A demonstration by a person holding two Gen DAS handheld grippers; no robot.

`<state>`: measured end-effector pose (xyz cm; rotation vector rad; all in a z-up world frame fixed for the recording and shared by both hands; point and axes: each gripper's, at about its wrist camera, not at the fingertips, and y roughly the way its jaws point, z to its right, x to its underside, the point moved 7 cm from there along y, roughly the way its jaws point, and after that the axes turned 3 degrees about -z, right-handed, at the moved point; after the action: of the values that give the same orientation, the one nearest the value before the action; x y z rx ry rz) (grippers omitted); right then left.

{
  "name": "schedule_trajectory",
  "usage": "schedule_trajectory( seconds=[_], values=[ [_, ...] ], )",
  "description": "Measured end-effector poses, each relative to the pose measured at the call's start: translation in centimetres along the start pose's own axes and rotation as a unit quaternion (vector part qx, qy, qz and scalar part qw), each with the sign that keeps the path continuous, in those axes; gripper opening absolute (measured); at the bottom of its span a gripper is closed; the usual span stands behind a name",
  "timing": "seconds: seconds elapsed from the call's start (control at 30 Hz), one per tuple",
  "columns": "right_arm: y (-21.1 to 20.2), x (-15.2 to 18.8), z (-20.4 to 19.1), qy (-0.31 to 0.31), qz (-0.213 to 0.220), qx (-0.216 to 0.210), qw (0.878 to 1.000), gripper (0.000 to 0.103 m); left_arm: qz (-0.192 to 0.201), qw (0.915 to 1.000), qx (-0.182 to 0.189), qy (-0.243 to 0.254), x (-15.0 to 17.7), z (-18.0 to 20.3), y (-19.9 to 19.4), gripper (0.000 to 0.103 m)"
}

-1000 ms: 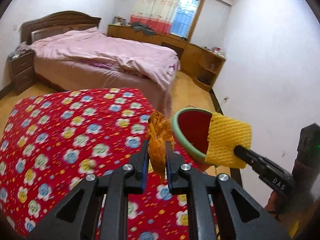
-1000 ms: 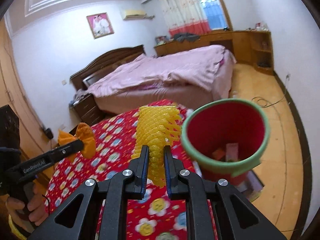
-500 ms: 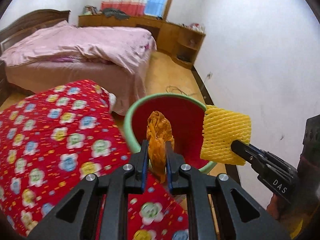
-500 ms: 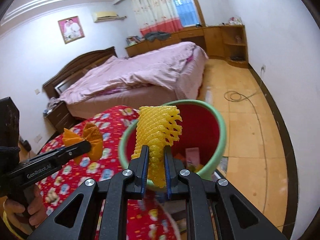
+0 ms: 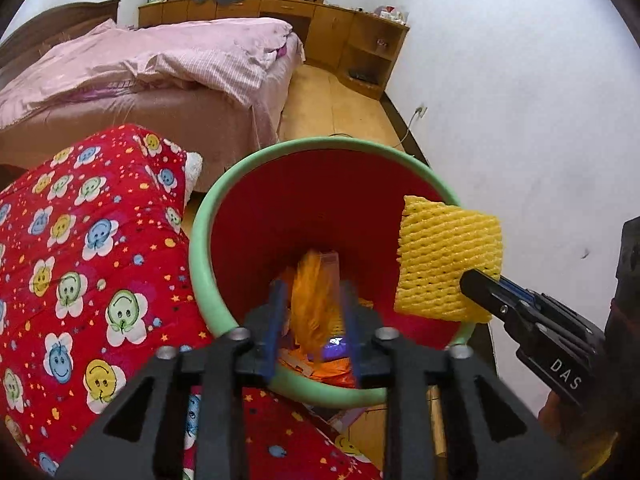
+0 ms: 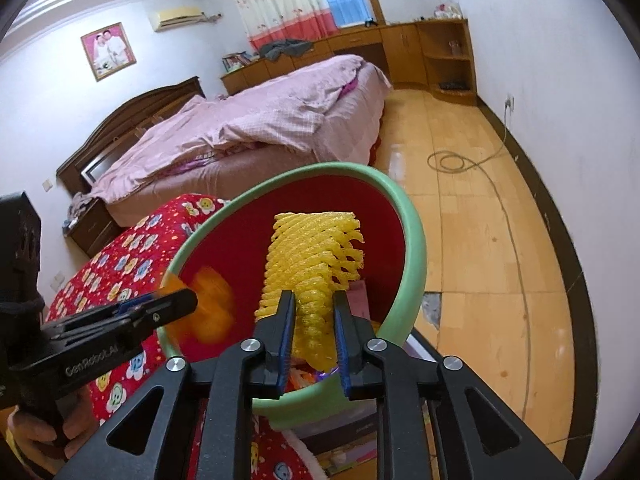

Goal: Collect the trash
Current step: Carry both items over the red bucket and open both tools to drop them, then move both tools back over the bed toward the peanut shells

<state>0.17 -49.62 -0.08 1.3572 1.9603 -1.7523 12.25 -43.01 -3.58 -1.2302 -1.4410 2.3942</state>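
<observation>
A red trash bin with a green rim (image 5: 200, 240) (image 6: 416, 248) stands beside the table and holds several wrappers. My left gripper (image 5: 314, 300) is over the bin mouth with its fingers spread apart; a blurred orange wrapper (image 5: 312, 292) (image 6: 208, 304) is between them, falling loose. My right gripper (image 6: 314, 320) is shut on a yellow foam fruit net (image 6: 316, 264) (image 5: 444, 256) and holds it above the bin's right rim.
A red flowered cloth (image 5: 80, 264) covers the table at the left. A bed with pink bedding (image 5: 140, 68) lies beyond. Wooden cabinets (image 5: 352, 44) line the far wall. A cable (image 6: 452, 160) lies on the wooden floor.
Both grippers moved over the bin mouth. My left gripper has opened and the orange wrapper is dropping, blurred. The right gripper keeps the yellow net.
</observation>
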Motion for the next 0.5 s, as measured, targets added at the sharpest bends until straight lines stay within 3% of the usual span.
schedule_trajectory(
  seconds=[0.07, 0.17, 0.23, 0.27, 0.5],
  values=[
    [0.3, 0.1, 0.0, 0.004, -0.004, -0.005, 1.0, 0.023, 0.004, 0.9999, -0.004, -0.01, 0.1, -0.5, -0.1, 0.045],
    [0.2, 0.1, -0.2, 0.002, -0.005, -0.004, 1.0, 0.027, 0.004, 0.9997, -0.004, -0.022, 0.3, -1.0, -0.6, 0.045],
    [0.1, 0.0, -0.4, 0.001, -0.004, 0.0, 1.0, 0.044, 0.008, 0.9996, -0.005, -0.028, 0.4, -1.4, -1.1, 0.045],
    [-0.1, 0.0, -0.5, 0.001, -0.001, 0.003, 1.0, 0.047, 0.011, 0.9995, -0.007, -0.03, 0.4, -1.5, -1.6, 0.045],
    [-2.0, 0.4, -2.3, -0.017, 0.009, -0.009, 1.0, 0.048, 0.031, 0.9983, -0.021, -0.046, 1.1, -2.9, -5.3, 0.045]
  ],
)
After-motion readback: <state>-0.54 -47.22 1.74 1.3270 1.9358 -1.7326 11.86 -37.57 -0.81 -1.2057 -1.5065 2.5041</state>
